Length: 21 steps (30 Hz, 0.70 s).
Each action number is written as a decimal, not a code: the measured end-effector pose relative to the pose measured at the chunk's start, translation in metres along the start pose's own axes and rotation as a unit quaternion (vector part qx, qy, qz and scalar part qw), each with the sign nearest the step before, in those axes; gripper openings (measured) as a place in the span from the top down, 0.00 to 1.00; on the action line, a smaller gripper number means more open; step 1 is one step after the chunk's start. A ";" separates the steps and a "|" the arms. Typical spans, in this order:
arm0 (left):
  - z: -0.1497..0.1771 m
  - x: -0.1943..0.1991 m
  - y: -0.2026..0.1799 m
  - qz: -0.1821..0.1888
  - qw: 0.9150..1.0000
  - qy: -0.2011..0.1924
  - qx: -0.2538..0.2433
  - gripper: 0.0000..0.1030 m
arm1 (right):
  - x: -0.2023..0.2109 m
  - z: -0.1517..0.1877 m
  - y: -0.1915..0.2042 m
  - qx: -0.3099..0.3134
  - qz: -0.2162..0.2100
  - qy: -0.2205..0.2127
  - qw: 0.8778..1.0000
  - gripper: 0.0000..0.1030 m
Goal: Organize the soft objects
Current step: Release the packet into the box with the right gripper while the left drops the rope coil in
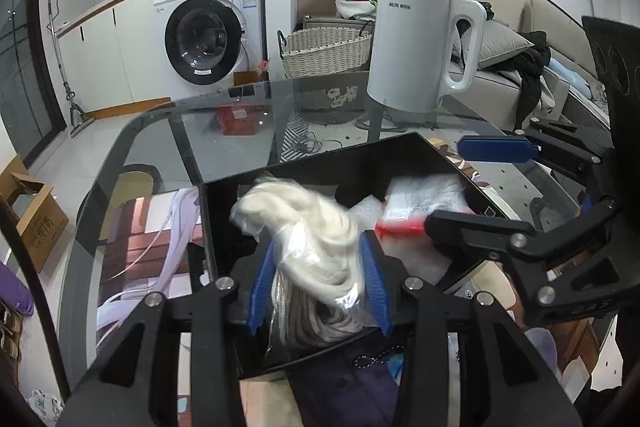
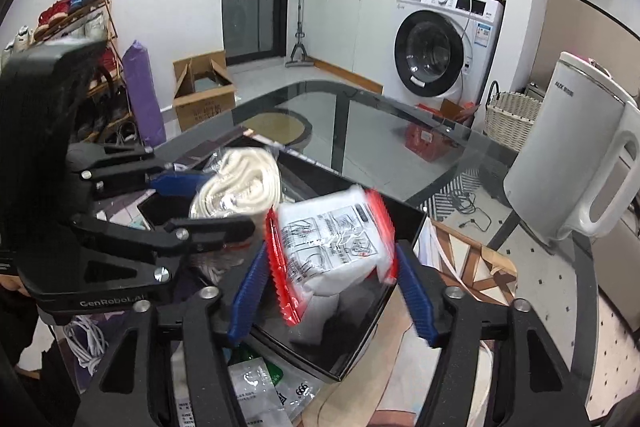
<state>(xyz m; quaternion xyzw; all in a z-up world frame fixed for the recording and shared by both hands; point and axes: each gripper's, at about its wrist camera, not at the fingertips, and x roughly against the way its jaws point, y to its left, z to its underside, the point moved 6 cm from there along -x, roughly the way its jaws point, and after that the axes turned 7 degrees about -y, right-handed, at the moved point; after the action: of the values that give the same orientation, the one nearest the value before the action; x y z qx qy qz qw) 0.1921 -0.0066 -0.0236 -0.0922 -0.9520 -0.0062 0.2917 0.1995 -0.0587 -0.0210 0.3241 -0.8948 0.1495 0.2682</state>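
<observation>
A black box (image 1: 224,219) stands on the glass table, also seen in the right wrist view (image 2: 360,339). My left gripper (image 1: 318,279) is shut on a clear bag of cream rope (image 1: 308,227) and holds it over the box; the bag also shows in the right wrist view (image 2: 236,187). My right gripper (image 2: 332,287) is shut on a white packet with red edges (image 2: 332,239) above the box, seen blurred in the left wrist view (image 1: 424,203). The right gripper (image 1: 460,183) reaches in from the right there. White foam (image 1: 404,259) lies inside the box.
A white kettle (image 1: 420,43) stands on the glass table (image 1: 200,131) behind the box. Printed packets (image 2: 260,391) and a white cable (image 2: 86,343) lie near the front edge. A washing machine (image 1: 208,27), a wicker basket (image 1: 326,49) and a cardboard box (image 2: 204,95) are beyond.
</observation>
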 end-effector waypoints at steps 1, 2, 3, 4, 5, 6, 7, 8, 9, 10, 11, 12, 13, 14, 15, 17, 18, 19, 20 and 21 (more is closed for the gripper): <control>0.000 0.001 0.000 0.000 1.000 0.000 0.000 0.54 | 0.002 0.001 -0.001 -0.004 0.000 -0.001 1.000 0.28; 0.001 0.002 0.001 -0.004 1.000 0.001 -0.001 0.50 | 0.004 0.002 -0.003 -0.006 0.000 -0.003 1.000 0.27; 0.001 0.003 0.002 -0.011 1.000 0.001 -0.001 0.42 | 0.009 0.003 -0.006 -0.009 0.007 -0.008 1.000 0.27; 0.002 0.004 0.003 -0.017 1.000 -0.001 0.000 0.40 | 0.011 0.004 -0.008 -0.013 0.010 -0.009 1.000 0.27; 0.002 0.005 0.004 -0.022 1.000 -0.002 0.003 0.40 | 0.014 0.005 -0.009 -0.016 0.011 -0.010 1.000 0.27; 0.003 0.008 0.004 -0.020 1.000 -0.003 0.007 0.38 | 0.018 0.006 -0.012 -0.020 0.015 -0.013 1.000 0.26; 0.004 0.009 0.005 -0.018 1.000 -0.005 0.010 0.34 | 0.022 0.008 -0.013 -0.022 0.018 -0.014 0.999 0.22; 0.004 0.013 0.004 -0.015 1.000 -0.010 0.013 0.31 | 0.025 0.010 -0.015 -0.026 0.021 -0.014 0.999 0.19; 0.003 0.017 0.003 -0.010 1.000 -0.017 0.015 0.23 | 0.030 0.012 -0.016 -0.030 0.023 -0.015 0.999 0.19; 0.003 0.020 0.001 -0.008 1.000 -0.021 0.016 0.16 | 0.032 0.013 -0.016 -0.033 0.023 -0.016 0.999 0.18; 0.004 0.022 0.001 -0.012 1.000 -0.022 0.017 0.11 | 0.036 0.015 -0.017 -0.037 0.023 -0.015 0.999 0.15; 0.004 0.027 0.000 -0.020 0.999 -0.025 0.017 0.03 | 0.039 0.017 -0.017 -0.040 0.023 -0.015 0.999 0.13; 0.004 0.030 0.001 -0.023 0.999 -0.031 0.017 0.00 | 0.043 0.018 -0.016 -0.044 0.023 -0.017 0.999 0.09; 0.004 0.032 0.001 -0.024 0.999 -0.034 0.018 0.00 | 0.046 0.019 -0.016 -0.047 0.021 -0.018 0.998 0.06; 0.005 0.035 0.002 -0.021 0.999 -0.036 0.021 0.00 | 0.049 0.020 -0.015 -0.050 0.020 -0.018 0.998 0.05; 0.005 0.039 0.003 -0.021 0.999 -0.035 0.025 0.00 | 0.055 0.021 -0.014 -0.054 0.024 -0.019 0.998 0.02; 0.006 0.041 0.004 -0.022 0.999 -0.035 0.026 0.00 | 0.058 0.023 -0.013 -0.055 0.025 -0.020 0.998 0.02; 0.006 0.044 0.005 -0.023 0.999 -0.036 0.025 0.00 | 0.062 0.025 -0.013 -0.057 0.026 -0.022 0.998 0.01; 0.007 0.048 0.005 -0.022 0.999 -0.036 0.025 0.00 | 0.065 0.027 -0.011 -0.059 0.026 -0.022 0.998 0.01; 0.008 0.051 0.005 -0.019 0.999 -0.035 0.024 0.00 | 0.068 0.029 -0.010 -0.062 0.025 -0.021 0.998 0.01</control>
<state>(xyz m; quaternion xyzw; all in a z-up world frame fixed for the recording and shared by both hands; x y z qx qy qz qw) 0.1466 0.0075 -0.0022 -0.0670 -0.9631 0.0147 0.2602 0.1508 -0.1135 -0.0045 0.2875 -0.9156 0.0934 0.2649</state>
